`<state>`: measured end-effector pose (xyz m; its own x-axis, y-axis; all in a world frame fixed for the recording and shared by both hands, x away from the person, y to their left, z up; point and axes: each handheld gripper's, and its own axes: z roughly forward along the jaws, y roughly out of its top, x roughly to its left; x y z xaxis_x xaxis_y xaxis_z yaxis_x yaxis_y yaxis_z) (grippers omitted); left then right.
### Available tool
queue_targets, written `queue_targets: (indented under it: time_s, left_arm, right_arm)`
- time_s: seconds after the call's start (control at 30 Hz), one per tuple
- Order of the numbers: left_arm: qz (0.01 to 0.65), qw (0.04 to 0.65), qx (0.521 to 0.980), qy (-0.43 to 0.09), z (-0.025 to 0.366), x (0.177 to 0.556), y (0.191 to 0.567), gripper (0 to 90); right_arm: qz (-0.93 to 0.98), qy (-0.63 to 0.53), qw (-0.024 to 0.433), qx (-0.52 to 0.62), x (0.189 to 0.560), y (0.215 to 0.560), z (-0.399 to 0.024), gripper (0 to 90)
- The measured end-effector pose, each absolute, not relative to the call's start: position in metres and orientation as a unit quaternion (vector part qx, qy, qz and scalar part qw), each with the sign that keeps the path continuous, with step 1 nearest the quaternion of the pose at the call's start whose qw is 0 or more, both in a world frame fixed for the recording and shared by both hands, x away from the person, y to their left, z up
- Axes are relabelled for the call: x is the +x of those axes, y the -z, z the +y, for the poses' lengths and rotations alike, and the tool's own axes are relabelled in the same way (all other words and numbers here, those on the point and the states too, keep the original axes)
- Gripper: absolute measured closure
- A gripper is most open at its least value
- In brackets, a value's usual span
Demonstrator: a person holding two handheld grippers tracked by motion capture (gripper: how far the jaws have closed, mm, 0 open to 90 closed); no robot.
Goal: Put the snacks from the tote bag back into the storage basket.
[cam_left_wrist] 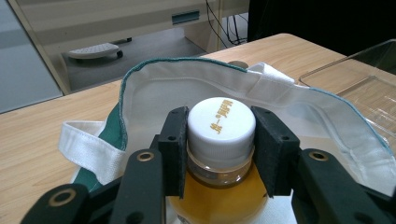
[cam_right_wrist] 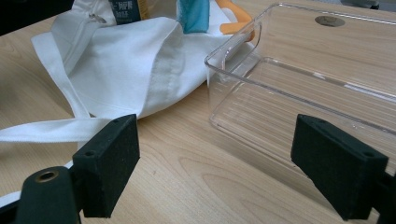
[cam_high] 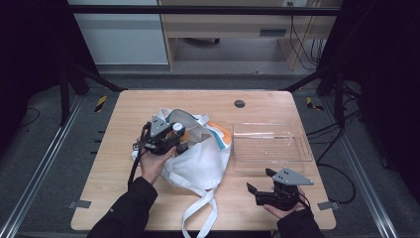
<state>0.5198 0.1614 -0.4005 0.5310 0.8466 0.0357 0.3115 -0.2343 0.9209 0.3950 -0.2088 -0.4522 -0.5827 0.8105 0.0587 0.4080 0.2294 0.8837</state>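
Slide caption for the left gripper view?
Left gripper fingers clamp the white-capped amber bottle at the white cloth bag mouth.

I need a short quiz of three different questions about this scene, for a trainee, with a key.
1. True or false: the left gripper is closed on the white cap of a bottle with amber liquid.
2. What stands in front of the right gripper? A) clear tray B) metal bowl C) cardboard box
3. Fill in: the bottle sits in the mouth of a white cloth ____.

Key: 1 true; 2 A; 3 bag.
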Motion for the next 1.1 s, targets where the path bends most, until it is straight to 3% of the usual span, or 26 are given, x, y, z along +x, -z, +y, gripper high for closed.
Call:
queue_targets:
  time_s: [1.1]
  left_arm:
    - [0.385, 0.503, 0.714, -0.297, 0.180, 0.505, 0.358, 59.0]
  right_arm:
    - [0.755, -0.472, 0.212, 0.403, 0.395, 0.452, -0.209, 15.4]
